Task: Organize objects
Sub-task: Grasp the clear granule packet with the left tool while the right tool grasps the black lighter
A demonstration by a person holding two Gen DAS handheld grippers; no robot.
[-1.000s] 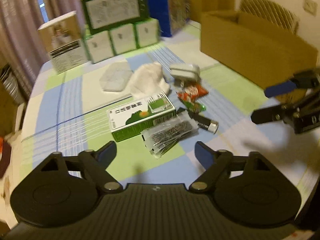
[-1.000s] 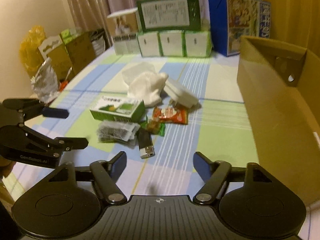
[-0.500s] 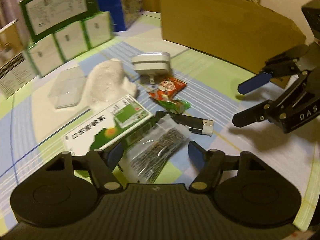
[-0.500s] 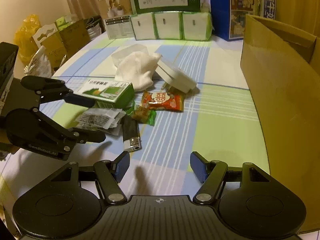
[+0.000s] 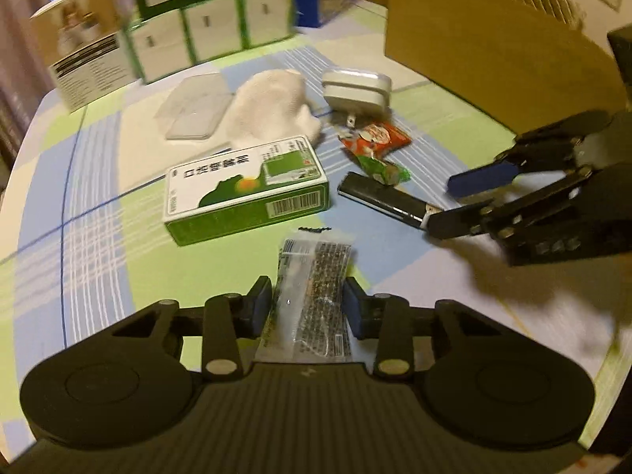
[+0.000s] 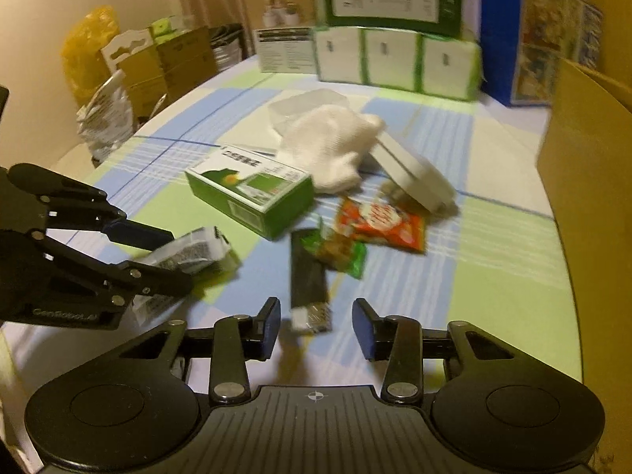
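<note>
A clear packet of dark bits (image 5: 316, 288) lies between the fingers of my left gripper (image 5: 308, 304), which is shut on its two long edges. From the right wrist view the same packet (image 6: 189, 252) sits in the left gripper (image 6: 177, 256) low over the cloth. My right gripper (image 6: 316, 326) is open, its fingers straddling the silver end of a black lighter (image 6: 308, 276) without touching it. The left wrist view shows the right gripper (image 5: 440, 205) at the lighter (image 5: 383, 197).
A green box (image 5: 245, 193), white cloth (image 5: 272, 106), white plug adapter (image 5: 355, 91), red snack pack (image 5: 375, 138), green candy (image 5: 383, 170) and clear lid (image 5: 193, 106) lie on the checked tablecloth (image 5: 98, 217). A cardboard box (image 5: 493, 51) stands at the right. Cartons line the back.
My left gripper came down onto the packet and narrowed onto it. My right gripper moved in low to the lighter's silver end, and its fingers narrowed.
</note>
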